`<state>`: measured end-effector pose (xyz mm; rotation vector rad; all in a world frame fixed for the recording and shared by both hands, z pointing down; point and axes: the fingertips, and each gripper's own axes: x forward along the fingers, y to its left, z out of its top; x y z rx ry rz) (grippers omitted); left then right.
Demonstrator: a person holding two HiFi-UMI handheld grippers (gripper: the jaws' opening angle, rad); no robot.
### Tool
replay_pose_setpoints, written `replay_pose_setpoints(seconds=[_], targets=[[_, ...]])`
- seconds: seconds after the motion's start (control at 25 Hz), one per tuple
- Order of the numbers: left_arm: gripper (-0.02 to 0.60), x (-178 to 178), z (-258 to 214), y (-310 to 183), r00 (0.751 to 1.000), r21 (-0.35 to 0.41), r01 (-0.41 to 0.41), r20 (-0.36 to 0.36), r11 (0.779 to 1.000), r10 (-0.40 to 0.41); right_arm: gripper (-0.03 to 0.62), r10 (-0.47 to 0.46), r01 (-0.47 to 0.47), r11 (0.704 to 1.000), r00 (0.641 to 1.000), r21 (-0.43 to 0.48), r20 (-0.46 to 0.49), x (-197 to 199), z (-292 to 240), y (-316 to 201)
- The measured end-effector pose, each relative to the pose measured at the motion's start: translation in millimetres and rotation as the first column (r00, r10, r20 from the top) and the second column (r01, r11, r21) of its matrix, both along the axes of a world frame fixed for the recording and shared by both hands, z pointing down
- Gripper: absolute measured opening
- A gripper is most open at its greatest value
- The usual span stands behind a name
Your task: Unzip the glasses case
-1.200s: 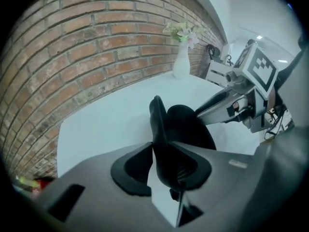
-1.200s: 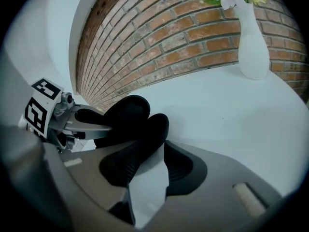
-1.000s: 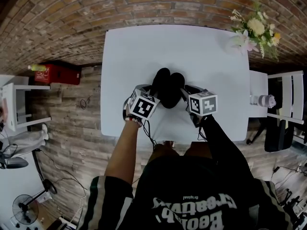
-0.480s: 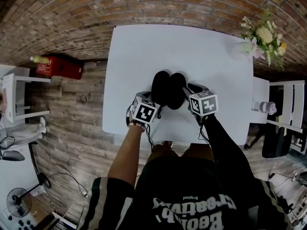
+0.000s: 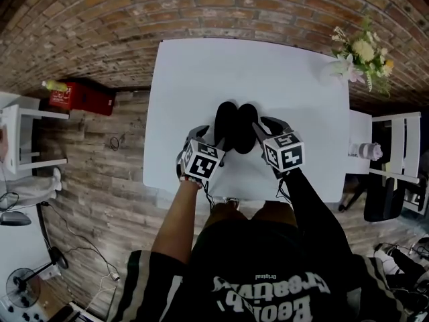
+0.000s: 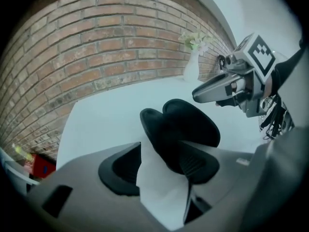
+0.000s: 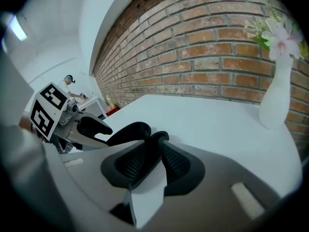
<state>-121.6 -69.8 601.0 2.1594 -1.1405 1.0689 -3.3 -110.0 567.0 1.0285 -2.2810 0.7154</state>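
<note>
The glasses case (image 5: 234, 126) sits on the white bench (image 5: 281, 72) near its middle, straight ahead of you and between your two hands. Its long axis runs away from you, and its two black halves stand splayed side by side like an open shell. Your right tongs (image 5: 263, 129) are closed part-way on the rim of the right half. In the right gripper view, that dark edge (image 7: 145, 134) runs down between the two ribbed pads and is pinched there. Your left tongs (image 5: 213, 139) have just been opening and now stand wide. In the left gripper view, the near end of the case (image 6: 183, 127) reaches in between the tips. It lies against the right-hand pad (image 6: 198, 163), with bare bench showing before the other pad, so nothing is clamped on that side. What the next move turns on is that the left half lies just ahead of the left tongs and slightly to their right, lengthwise along the line they point. Only the right hand has a hold, though both are equally close. The zip itself cannot be made out in any view. From the way the halves gape, it seems to be run most or all of the way round. If you want the left half again, the approach would be a short push forward and inward rather than a reach.
</note>
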Motion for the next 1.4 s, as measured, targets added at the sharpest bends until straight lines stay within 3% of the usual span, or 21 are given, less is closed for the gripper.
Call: replay_pose_setpoints(seconds=[0.2, 0.36, 0.52, 0.72, 1.0, 1.08, 1.16, 1.4], targets=[[0.250, 5.7, -45.7, -5.0, 0.999, 0.132, 0.003, -0.049, 0.991, 0.003, 0.132, 0.018, -0.025, 0.991, 0.998, 0.132, 0.052, -0.9, -43.9, 2.8], [0.276, 11.1, -100.9, -10.7, 0.997, 0.284, 0.000, -0.080, 0.959, 0.024, 0.138, 0.012, -0.043, 0.966, 0.993, 0.255, 0.121, -8.4, -91.1, 11.0], [0.284, 14.2, -165.3, -15.4, 0.991, 0.444, 0.023, -0.126, 0.895, 0.038, 0.141, 0.017, -0.068, 0.913, 0.991, 0.403, 0.129, -7.1, -144.7, 18.9], [0.278, 6.8, -246.5, -11.0, 0.989, 0.608, 0.065, -0.146, 0.791, 0.030, 0.143, 0.052, -0.126, 0.842, 0.987, 0.525, 0.152, 4.8, -205.1, 33.8], [0.273, 1.3, -328.8, 0.1, 0.980, 0.720, 0.113, -0.195, 0.685, 0.043, 0.160, 0.068, -0.175, 0.735, 0.980, 0.655, 0.185, 7.8, -270.2, 54.0], [0.269, 1.8, -342.5, 3.8, 0.978, 0.741, 0.124, -0.205, 0.660, 0.047, 0.160, 0.054, -0.162, 0.718, 0.983, 0.677, 0.178, 3.4, -279.9, 59.1], [0.246, 2.7, -348.0, 7.1, 0.976, 0.751, 0.132, -0.214, 0.648, 0.048, 0.158, 0.042, -0.147, 0.713, 0.985, 0.685, 0.168, -0.6, -283.6, 63.3], [0.130, -2.6, -351.8, 16.3, 0.977, 0.766, 0.150, -0.213, 0.625, 0.027, 0.052, 0.034, -0.132, 0.696, 0.988, 0.706, 0.151, -7.5, -289.7, 73.2]])
